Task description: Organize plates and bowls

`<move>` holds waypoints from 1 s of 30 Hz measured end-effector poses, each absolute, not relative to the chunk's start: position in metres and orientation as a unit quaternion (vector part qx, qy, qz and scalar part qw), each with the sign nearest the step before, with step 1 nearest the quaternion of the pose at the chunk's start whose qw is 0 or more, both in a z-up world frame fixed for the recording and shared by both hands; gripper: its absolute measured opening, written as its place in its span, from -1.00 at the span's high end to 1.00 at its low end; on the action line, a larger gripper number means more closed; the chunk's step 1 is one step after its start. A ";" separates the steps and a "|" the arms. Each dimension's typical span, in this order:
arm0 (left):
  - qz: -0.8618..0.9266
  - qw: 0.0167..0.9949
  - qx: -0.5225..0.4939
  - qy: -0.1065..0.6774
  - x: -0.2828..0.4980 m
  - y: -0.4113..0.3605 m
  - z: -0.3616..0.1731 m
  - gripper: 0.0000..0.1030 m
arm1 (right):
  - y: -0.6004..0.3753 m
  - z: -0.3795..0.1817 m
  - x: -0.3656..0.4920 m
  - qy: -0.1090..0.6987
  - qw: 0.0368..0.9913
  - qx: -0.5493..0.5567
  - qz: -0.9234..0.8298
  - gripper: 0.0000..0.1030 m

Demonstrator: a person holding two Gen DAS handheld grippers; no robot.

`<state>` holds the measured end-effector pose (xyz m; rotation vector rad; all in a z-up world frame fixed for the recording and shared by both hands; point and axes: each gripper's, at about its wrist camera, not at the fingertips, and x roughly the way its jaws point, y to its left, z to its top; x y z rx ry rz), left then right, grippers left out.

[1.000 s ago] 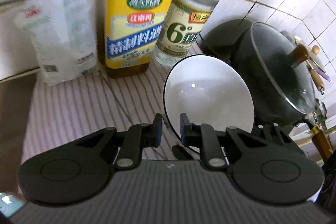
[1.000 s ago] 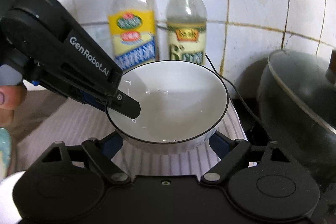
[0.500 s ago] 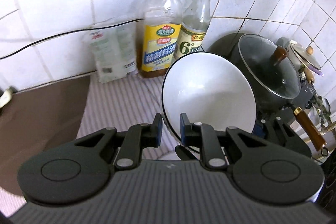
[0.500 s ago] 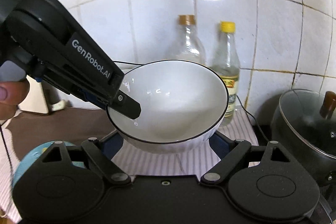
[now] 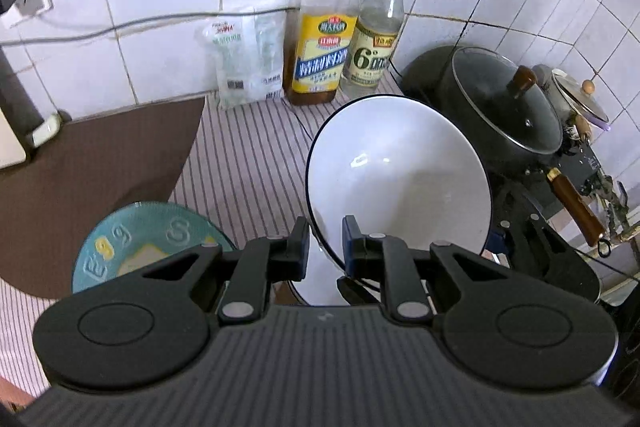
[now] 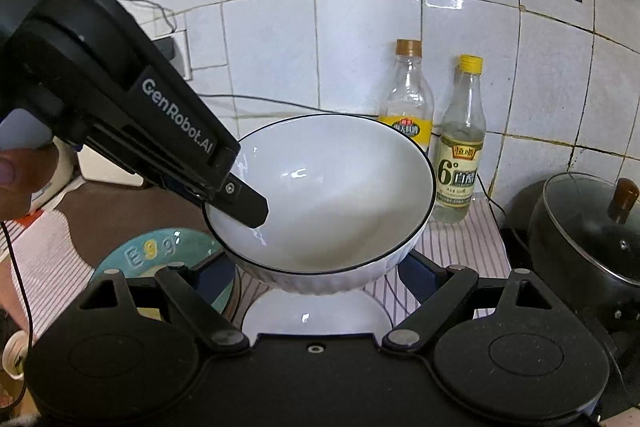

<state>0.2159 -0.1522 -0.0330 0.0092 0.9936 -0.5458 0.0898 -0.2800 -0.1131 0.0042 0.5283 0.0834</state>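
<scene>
A white bowl (image 5: 400,183) with a thin dark rim is held in the air by both grippers. My left gripper (image 5: 325,245) is shut on its rim; it shows from the side in the right wrist view (image 6: 240,203). My right gripper (image 6: 320,277) is closed around the bowl's ribbed base (image 6: 332,275). The bowl (image 6: 332,195) is tilted. Below it lies another white dish (image 6: 316,315), partly hidden. A teal plate (image 5: 148,243) with raised letters lies on the counter to the left; it also shows in the right wrist view (image 6: 160,251).
Two bottles (image 5: 324,27) (image 5: 378,31) and a white bag (image 5: 244,59) stand against the tiled wall. A dark lidded pot (image 5: 504,103) sits at the right. A brown mat (image 5: 88,163) and a striped cloth (image 5: 248,155) cover the counter.
Both grippers have lifted the bowl higher and drawn back from the wall. The bottles now look farther away, and the teal plate and white dish below have come into view.
</scene>
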 end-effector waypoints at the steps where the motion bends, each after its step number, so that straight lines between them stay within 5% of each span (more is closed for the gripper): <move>1: -0.258 0.843 0.003 0.473 0.213 -0.152 -0.036 0.70 | -0.279 -0.115 0.088 0.264 0.964 0.001 0.042 -0.78; 30: -0.231 0.802 -0.013 0.550 0.219 -0.163 -0.103 0.71 | -0.277 -0.168 0.097 0.351 0.935 -0.010 0.048 -0.78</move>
